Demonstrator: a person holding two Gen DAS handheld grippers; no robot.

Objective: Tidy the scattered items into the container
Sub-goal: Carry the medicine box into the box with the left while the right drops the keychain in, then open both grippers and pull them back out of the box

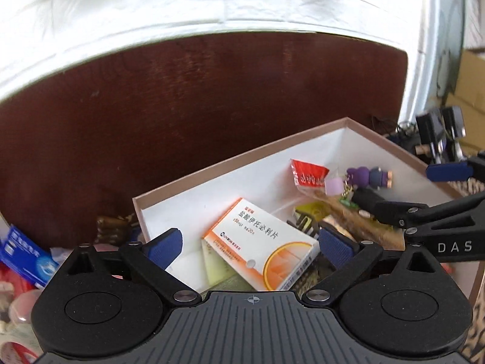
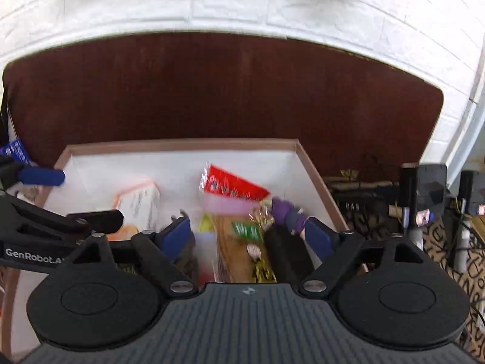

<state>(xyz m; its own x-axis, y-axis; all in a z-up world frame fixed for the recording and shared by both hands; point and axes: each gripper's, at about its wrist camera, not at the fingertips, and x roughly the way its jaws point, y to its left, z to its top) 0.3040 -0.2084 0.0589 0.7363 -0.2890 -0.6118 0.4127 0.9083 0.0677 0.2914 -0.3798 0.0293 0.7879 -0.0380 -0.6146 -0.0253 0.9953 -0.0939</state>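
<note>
over the box (image 1: 212,166), against the desk's (image 1: 212,91) right edge: left gripper (image 1: 251,242), jaws apart, nothing gripped, orange pill carton (image 1: 260,242) below. right gripper (image 2: 248,236), jaws apart, empty, above snack packet (image 2: 233,188), purple figure (image 2: 285,209), black tube (image 2: 285,254). blue carton (image 1: 24,257) outside, desk's left edge.

box (image 1: 242,163): white inside (brown rim) | medicine carton (image 1: 260,242): white-orange | toy (image 1: 368,176): purple
</note>
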